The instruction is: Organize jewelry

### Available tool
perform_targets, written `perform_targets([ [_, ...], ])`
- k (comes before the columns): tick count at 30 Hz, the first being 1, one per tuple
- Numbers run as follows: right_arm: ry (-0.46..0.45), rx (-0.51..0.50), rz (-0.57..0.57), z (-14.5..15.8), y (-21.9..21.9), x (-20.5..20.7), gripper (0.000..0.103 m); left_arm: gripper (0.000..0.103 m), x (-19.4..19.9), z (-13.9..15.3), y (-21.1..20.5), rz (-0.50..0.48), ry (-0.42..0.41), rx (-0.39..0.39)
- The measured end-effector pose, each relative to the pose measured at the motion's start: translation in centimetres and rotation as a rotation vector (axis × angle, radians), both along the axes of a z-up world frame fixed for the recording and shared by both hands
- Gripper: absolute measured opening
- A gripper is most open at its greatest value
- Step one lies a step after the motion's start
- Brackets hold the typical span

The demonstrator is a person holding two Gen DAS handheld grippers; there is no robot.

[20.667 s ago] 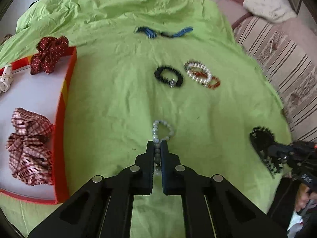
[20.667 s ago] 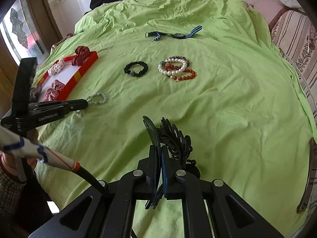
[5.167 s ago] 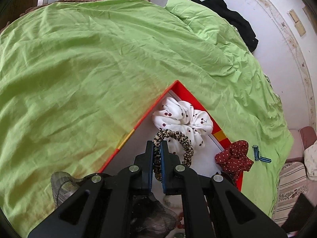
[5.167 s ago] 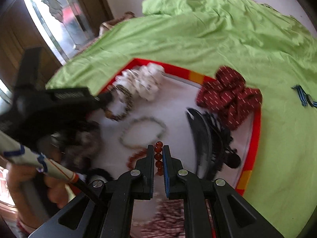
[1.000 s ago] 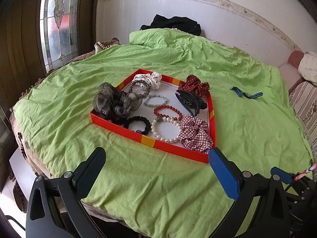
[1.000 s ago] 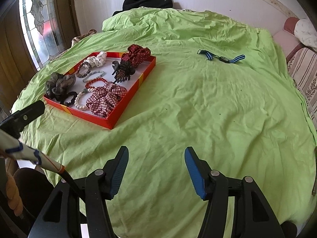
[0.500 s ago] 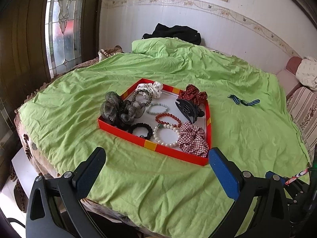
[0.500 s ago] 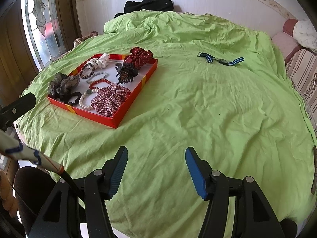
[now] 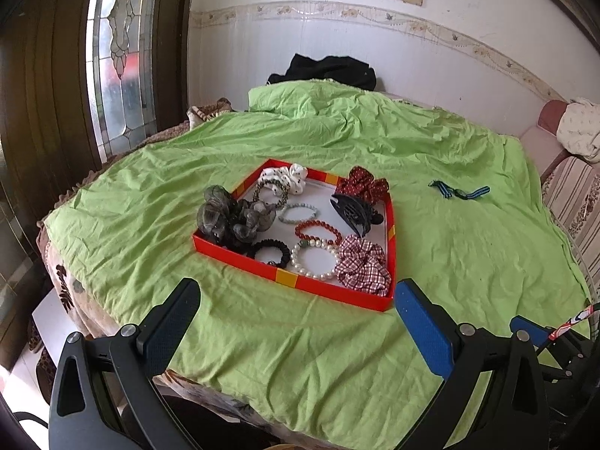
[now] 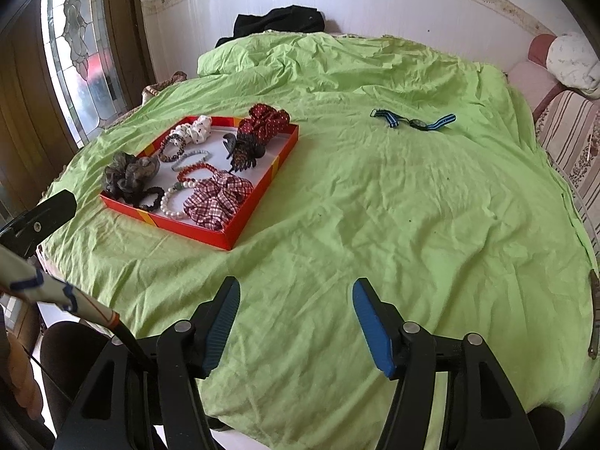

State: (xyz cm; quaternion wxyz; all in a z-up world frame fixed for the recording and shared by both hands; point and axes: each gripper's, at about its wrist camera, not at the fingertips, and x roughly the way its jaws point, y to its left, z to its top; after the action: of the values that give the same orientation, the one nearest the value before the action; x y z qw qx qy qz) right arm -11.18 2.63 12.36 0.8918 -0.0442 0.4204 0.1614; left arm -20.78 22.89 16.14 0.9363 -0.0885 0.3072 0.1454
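Blue-striped watch [image 10: 414,122] lies alone on the green sheet [image 10: 375,206], far ahead and slightly right of the right gripper [image 10: 296,318], strap running left-right. Red tray [image 9: 330,292] sits left. Left gripper [image 9: 296,322] lies farther off. Both spread, empty.

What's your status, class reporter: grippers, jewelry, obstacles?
Left gripper and right gripper open, empty. Bracelets in red tray. Striped watch outside, on sheet. Nothing blocking.

No legible text, label, brand, number or sign found in either view; nothing readable on any item or surface.
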Motion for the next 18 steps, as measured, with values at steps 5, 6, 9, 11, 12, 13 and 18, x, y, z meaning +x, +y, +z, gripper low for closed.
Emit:
perform_targets([
  [5,-0.009,0.011,-0.002,0.9,0.2,-0.7,0.069,0.103,-1.2,1.5,0.2,0.020,-0.049,0.031],
  [6,-0.010,0.013,-0.002,1.1,0.4,-0.9,0.070,0.103,-1.4,1.8,0.3,0.023,-0.056,0.036],
  [9,-0.019,0.019,-0.001,1.7,0.9,-1.5,0.074,0.103,-2.0,2.8,0.6,0.037,-0.068,0.056],
  [11,-0.026,0.025,0.006,2.0,1.2,-1.9,0.075,0.103,-2.5,3.3,0.9,0.043,-0.071,0.068],
  [12,-0.030,0.027,0.011,2.2,1.4,-2.2,0.076,0.103,-2.7,3.5,1.0,0.046,-0.071,0.073],
  [13,-0.035,0.028,0.015,2.3,1.6,-2.5,0.076,0.103,-3.0,3.7,1.1,0.047,-0.074,0.073],
  [18,-0.041,0.024,0.034,2.6,2.4,-3.5,0.077,0.103,-4.1,4.2,1.5,0.052,-0.094,0.084],
])
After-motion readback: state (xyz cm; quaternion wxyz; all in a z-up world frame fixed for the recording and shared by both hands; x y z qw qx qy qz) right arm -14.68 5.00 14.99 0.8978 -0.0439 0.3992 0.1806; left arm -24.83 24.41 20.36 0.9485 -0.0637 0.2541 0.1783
